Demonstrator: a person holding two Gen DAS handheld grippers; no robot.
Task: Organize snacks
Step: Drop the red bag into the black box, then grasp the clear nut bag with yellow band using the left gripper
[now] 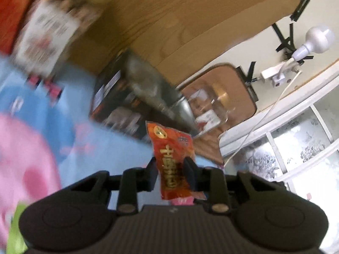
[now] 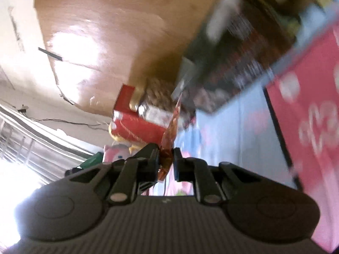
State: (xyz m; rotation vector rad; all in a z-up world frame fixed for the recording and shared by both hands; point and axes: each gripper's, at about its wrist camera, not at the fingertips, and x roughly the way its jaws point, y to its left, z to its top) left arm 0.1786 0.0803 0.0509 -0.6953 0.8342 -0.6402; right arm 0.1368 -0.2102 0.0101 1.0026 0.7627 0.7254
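Note:
In the left wrist view my left gripper is shut on an orange-red snack packet with gold lettering, which stands up between the fingers above a blue and pink printed cloth. In the right wrist view my right gripper is shut on a second thin orange-red packet, seen edge-on and sticking up from the fingers. Both views are tilted and blurred.
A dark printed box and a foil pack lie behind the left packet, with a white-labelled snack box at far left. A wooden board stands behind. A red box, a dark box, a pink package.

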